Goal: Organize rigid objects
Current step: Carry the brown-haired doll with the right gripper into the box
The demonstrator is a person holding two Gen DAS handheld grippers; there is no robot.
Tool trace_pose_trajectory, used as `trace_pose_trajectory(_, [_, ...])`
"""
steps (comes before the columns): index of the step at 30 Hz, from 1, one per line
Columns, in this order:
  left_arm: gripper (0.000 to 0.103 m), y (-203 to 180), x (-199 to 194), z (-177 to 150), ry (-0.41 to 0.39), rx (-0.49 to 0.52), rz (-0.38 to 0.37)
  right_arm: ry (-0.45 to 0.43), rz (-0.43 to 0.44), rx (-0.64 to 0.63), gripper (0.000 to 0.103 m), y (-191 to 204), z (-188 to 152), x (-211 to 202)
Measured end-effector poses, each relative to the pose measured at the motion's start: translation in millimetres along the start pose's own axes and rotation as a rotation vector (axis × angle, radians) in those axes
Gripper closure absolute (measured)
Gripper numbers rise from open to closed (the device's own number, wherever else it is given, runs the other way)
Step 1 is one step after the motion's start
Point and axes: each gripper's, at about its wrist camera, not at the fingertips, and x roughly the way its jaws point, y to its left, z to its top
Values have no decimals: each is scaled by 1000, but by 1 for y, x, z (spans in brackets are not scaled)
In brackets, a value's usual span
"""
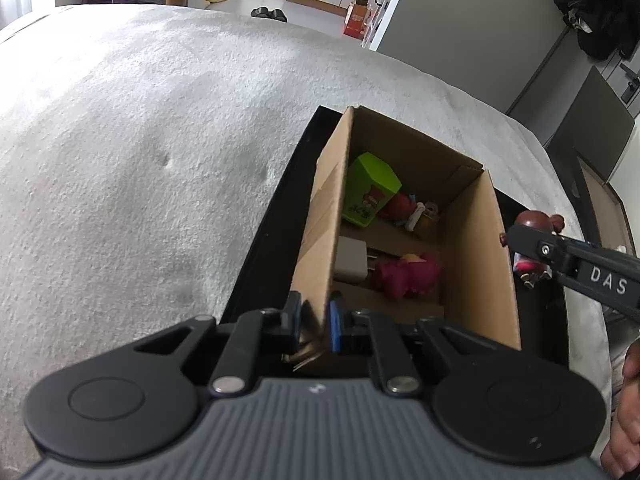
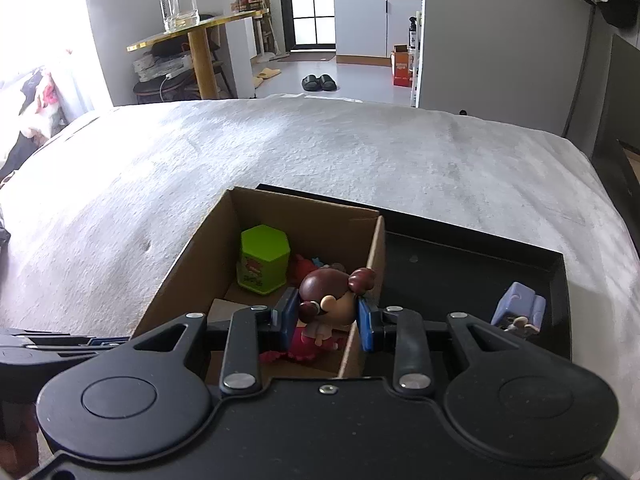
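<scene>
Nearest you, your left gripper (image 1: 312, 322) is clamped on the near corner of the left wall of the open brown cardboard box (image 1: 476, 240), one blue pad outside the wall and one inside, jaws almost together on the card. That reads as a steadying hold while the other hand delivers. Your right gripper (image 2: 328, 320) is closed on a small brown-haired figurine in a pink dress (image 2: 326, 306), pads pressing either side of its head, jaws only narrowly apart; the doll hangs just above the box's right wall, partly over the interior. The box sits in the left part of a shallow black tray (image 2: 472, 236) on the grey blanket-covered bed (image 2: 360, 152). Already inside it are a lime-green hexagonal tin (image 2: 262, 258), a white plug adapter (image 1: 352, 262), a magenta plush-looking toy (image 1: 406, 274) and some small mixed pieces at the far end that are too small to name. A lilac block-shaped toy (image 2: 518, 306) remains on the tray outside the box. You are at the drop-off step for the doll: carry it further left, clear of the wall, lower it over a free patch of the floor, then part the jaws. Keep the left hold firm so the light box does not slide or tip. The lilac toy looks like the next pick.
</scene>
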Motion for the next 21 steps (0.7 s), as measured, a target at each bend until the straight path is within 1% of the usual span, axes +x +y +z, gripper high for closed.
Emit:
trace_pose_trajectory(7, [90,-2,-1,-1,2,3,-3,3,20,-17,73,10,3,7])
trace_pose_trajectory(19, [90,1,3,-1,6,-7,-16,28,32,-69,73,24,14,37])
trace_pose_trajectory(21, [90,2,3,-1,7,-11,-17,21,26,-86,70,29,17,39])
